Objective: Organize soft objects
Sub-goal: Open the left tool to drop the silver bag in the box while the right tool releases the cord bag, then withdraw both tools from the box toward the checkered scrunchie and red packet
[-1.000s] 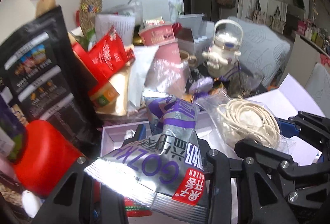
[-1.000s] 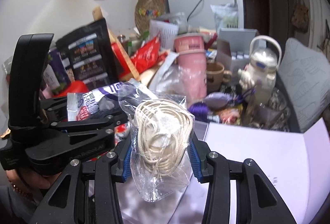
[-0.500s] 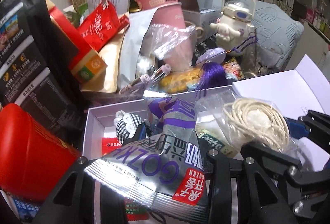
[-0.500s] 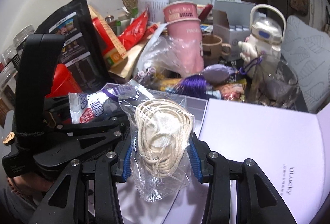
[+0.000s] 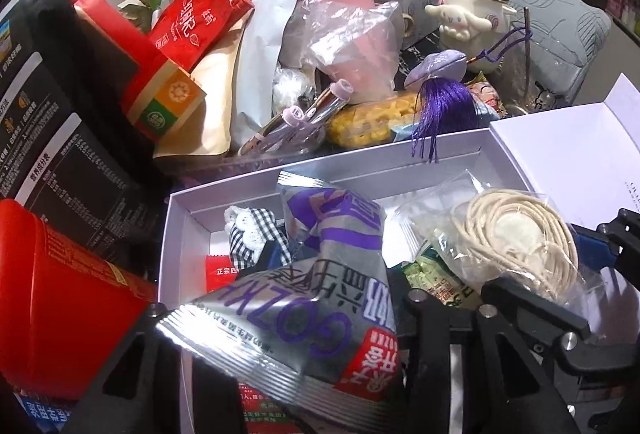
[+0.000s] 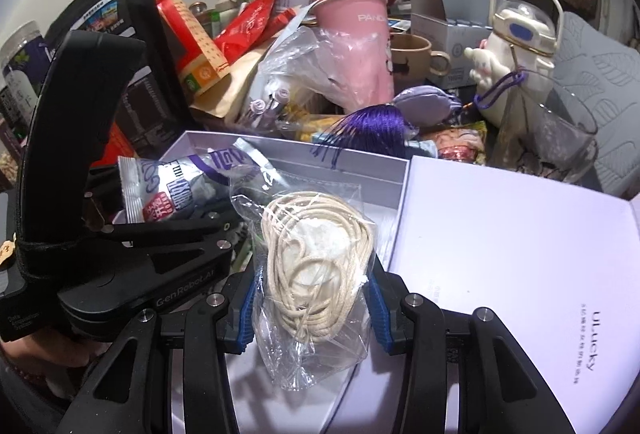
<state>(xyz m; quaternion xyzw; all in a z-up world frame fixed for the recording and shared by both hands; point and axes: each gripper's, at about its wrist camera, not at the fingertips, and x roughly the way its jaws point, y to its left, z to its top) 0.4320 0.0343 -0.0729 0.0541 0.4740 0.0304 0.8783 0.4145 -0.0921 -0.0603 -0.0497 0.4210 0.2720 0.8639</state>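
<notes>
**Desk:** Two loads, one box. Where does each one sit?

**Operator:** Both hang over the open white box (image 5: 320,170), inside its rim. My left gripper (image 5: 320,286) has the silver snack packet (image 5: 332,234) over the box's left half, above a checked cloth piece (image 5: 256,238) and small sachets (image 5: 436,282) that already lie on the bottom. My right gripper (image 6: 312,298) carries the clear bag of cream cord (image 6: 316,246) over the right half, close to the edge where the lid (image 6: 500,254) folds back.

**Desk:** And the tongs?

**Operator:** The left jaws are opening with the packet between them. The foil hides the pads from me, but the packet stands propped in them, so I judge it gripped for now. The right pair is clenched on the cord bag, blue pads (image 6: 248,294) pressing either side.

**Desk:** What does the coming move turn on?

**Operator:** The packet's long axis. It runs from the box's near edge toward its far edge, tilted up at the far end. I judge it should drop straight in, clear of the left wall. The left hand goes first, I reckon, and the cord bag beside it needs only a release.
</notes>
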